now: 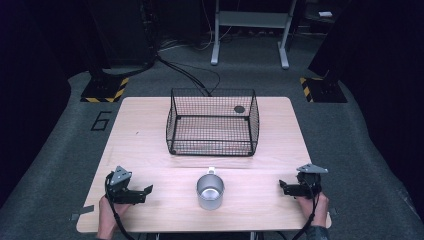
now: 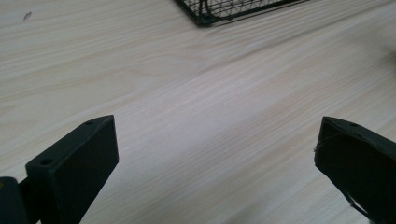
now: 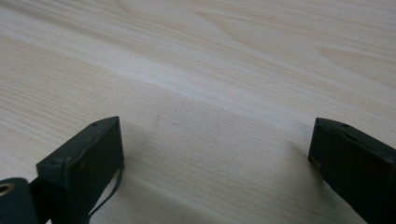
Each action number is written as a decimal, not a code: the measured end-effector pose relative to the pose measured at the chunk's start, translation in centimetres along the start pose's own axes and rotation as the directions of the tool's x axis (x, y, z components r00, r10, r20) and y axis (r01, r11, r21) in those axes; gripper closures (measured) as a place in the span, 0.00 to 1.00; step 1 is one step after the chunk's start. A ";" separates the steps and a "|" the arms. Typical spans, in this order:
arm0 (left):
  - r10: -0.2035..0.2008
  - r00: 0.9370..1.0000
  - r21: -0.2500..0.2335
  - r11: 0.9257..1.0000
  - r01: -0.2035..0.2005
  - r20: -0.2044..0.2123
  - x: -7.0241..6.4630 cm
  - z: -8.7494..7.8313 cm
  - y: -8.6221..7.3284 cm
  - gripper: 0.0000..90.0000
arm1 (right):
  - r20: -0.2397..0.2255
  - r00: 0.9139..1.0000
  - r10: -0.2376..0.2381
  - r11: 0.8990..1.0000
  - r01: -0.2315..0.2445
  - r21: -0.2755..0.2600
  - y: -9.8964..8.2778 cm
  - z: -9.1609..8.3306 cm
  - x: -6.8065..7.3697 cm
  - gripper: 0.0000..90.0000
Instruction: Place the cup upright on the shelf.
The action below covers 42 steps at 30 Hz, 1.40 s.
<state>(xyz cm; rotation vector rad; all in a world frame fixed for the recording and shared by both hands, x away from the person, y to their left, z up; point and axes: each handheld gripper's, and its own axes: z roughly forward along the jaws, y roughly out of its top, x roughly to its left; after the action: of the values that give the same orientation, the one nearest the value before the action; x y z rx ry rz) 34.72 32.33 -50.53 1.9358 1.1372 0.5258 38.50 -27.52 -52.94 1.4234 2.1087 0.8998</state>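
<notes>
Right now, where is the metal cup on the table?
In the high view, the metal cup stands upright near the table's front edge, between the left claw and the right claw, just in front of the wire basket.

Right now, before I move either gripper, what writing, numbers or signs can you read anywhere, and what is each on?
"6": a dark numeral marked on the grey floor left of the table.
No lettering can be read on the metal mug, the wire basket or either gripper.
The yellow-black stripes on the stand bases are hazard markings, not text.
</notes>
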 end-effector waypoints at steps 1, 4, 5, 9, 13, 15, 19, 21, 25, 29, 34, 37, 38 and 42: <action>0.005 1.000 0.003 1.000 -0.005 0.010 -0.2 -0.1 0.2 0.00 | 0.000 1.000 0.002 1.000 -0.002 0.000 0.0 0.0 0.0 0.03; 0.021 0.999 -0.009 1.000 -0.021 0.035 -0.8 -0.2 0.7 0.00 | 0.000 1.000 0.000 1.000 0.000 -0.001 0.0 0.0 0.0 0.03; 0.029 0.999 -0.013 1.000 -0.028 0.036 -0.9 -0.2 0.8 0.00 | 0.000 1.000 0.002 1.000 -0.002 0.000 0.0 0.0 0.0 0.03; 0.046 0.997 -0.030 0.999 -0.045 0.066 -1.7 -0.4 1.5 0.00 | 0.000 1.000 0.000 1.000 0.000 -0.001 0.0 0.0 0.0 0.03; 0.072 0.993 -0.042 0.997 -0.069 0.091 -2.4 -0.6 2.1 0.00 | 0.000 1.000 0.000 1.000 0.000 -0.001 0.0 0.0 0.0 0.03; 0.081 0.990 -0.062 0.995 -0.074 0.114 -2.9 -0.7 2.5 0.00 | 0.000 1.000 -0.005 1.000 0.005 -0.002 0.0 0.0 0.0 0.03; 0.103 0.985 -0.076 0.993 -0.093 0.135 -3.8 -0.9 3.1 0.00 | 0.000 1.000 0.000 1.000 0.000 0.000 0.0 0.0 0.0 0.03; 0.119 0.982 -0.083 0.991 -0.108 0.147 -4.3 -0.9 3.5 0.00 | 0.000 1.000 0.000 1.000 0.000 0.000 0.0 0.0 0.0 0.03; 0.140 0.975 -0.101 0.987 -0.124 0.174 -5.2 -0.8 4.1 0.00 | 0.001 1.000 -0.002 1.000 0.002 -0.001 0.0 0.0 0.0 0.03; 0.156 0.966 -0.112 0.985 -0.135 0.208 -6.2 -0.6 4.8 0.00 | 0.000 1.000 0.001 1.000 -0.001 0.000 0.0 0.0 0.0 0.03; 0.174 0.956 -0.137 0.980 -0.145 0.236 -7.4 -0.3 5.5 0.00 | 0.001 1.000 0.002 1.000 -0.002 0.000 0.0 0.0 0.0 0.03; 0.191 0.947 -0.143 0.977 -0.158 0.260 -8.1 -0.2 6.0 0.00 | 0.001 1.000 0.003 1.000 -0.003 0.000 0.0 0.0 0.0 0.03; 0.199 0.942 -0.144 0.976 -0.165 0.270 -8.3 -0.2 6.2 0.00 | 0.001 1.000 0.003 1.000 -0.003 0.000 0.0 0.0 0.0 0.03; 0.217 0.928 -0.163 0.971 -0.174 0.302 -9.5 0.0 6.8 0.00 | 0.001 1.000 0.002 1.000 -0.002 0.000 0.0 0.0 0.0 0.03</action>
<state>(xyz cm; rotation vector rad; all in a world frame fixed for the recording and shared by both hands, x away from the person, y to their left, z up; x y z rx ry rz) 33.47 22.33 -44.60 1.9415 0.6908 0.3664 38.48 -27.50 -52.94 1.4265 2.1067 0.9000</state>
